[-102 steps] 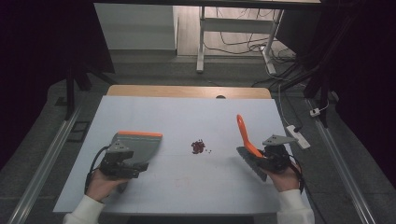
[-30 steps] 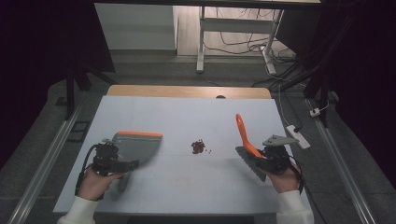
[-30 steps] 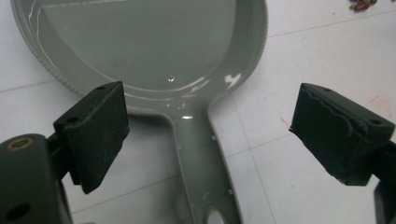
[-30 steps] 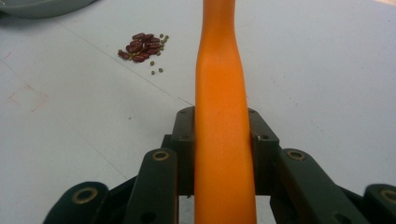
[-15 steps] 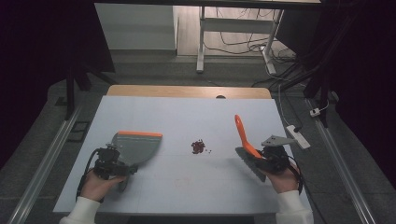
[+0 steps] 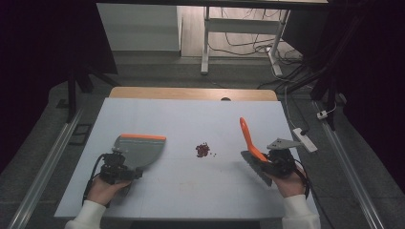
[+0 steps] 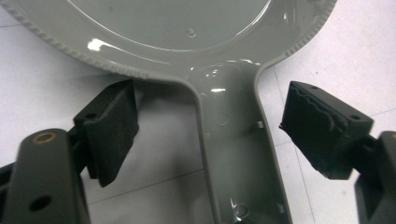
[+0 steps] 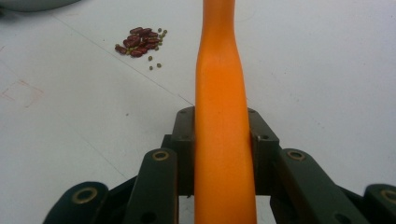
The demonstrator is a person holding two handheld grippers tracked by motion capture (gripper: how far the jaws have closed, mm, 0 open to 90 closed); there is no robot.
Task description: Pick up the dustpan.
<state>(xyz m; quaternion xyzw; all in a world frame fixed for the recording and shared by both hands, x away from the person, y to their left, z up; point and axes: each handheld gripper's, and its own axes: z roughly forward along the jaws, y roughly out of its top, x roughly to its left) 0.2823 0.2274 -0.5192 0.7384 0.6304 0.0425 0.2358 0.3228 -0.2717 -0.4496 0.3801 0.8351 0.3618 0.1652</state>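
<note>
A grey dustpan (image 6: 138,149) with an orange front lip lies flat on the left of the table. Its handle (image 7: 238,154) runs between the jaws of my left gripper (image 6: 117,167) (image 7: 217,123). The jaws have just been closing in, but both pads (image 7: 112,126) still stand clear of the handle. My right gripper (image 6: 277,160) (image 8: 222,135) is shut on the orange handle of a brush (image 6: 248,138) (image 8: 222,116), which slants up and away with its dark bristles near the table. A small pile of red beans (image 6: 203,150) (image 8: 140,41) lies mid-table between the two tools.
The pale table (image 6: 191,114) has a wooden strip along its far edge. A white power strip (image 6: 305,139) lies at the right edge, close to the right hand. Several tiny green grains (image 8: 156,58) are scattered beside the beans.
The left hand has sunk toward the table so the gripper straddles the dustpan's handle. The right gripper and the brush have kept still.
</note>
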